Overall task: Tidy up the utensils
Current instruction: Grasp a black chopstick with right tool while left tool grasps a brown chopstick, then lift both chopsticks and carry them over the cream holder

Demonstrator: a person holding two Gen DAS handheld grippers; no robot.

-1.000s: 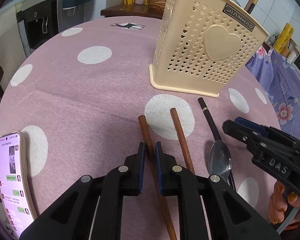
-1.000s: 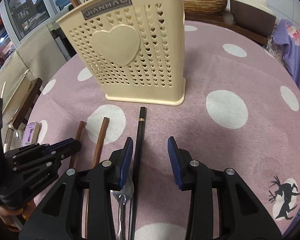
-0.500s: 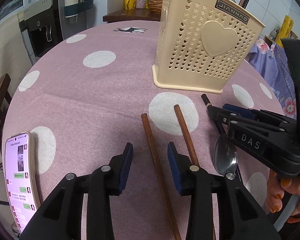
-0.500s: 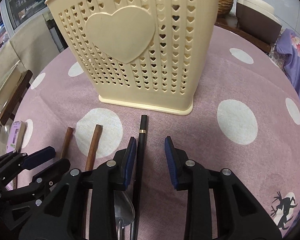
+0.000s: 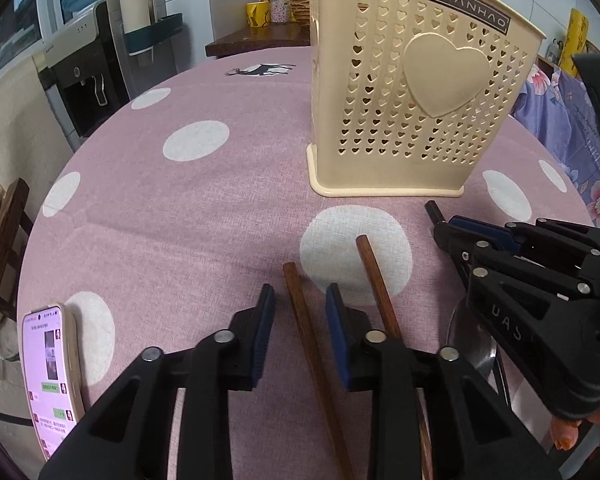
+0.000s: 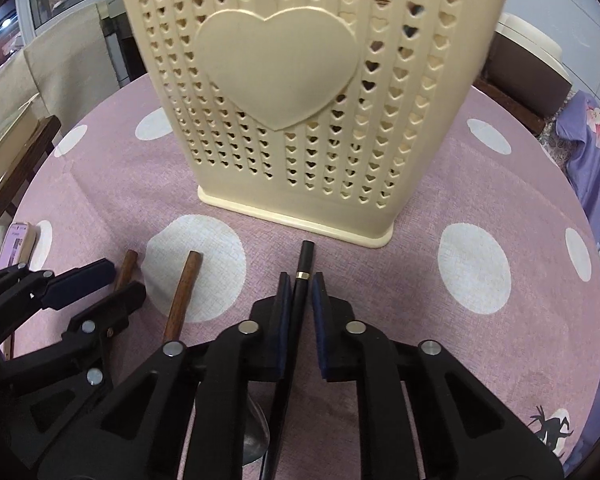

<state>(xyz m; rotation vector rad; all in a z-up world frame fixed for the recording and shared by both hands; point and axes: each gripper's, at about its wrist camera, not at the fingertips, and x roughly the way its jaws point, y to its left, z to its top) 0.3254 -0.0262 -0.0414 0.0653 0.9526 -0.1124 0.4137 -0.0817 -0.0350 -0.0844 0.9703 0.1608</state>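
Left gripper (image 5: pixel 300 300) is narrowing again after springing off the brown chopstick (image 5: pixel 306 328) — its pads are flanking, not pressing, so that pickup is restarting. Right gripper (image 6: pixel 301 288), wider a moment ago, is now clamping the black chopstick (image 6: pixel 302 276) lying before the cream basket (image 6: pixel 300 100) — ready for lifting.

Even, soft indoor light, bright with faint shadows. Strong fisheye bending and dark corners in both views; the basket (image 6: pixel 300 92) top is slightly blurred.
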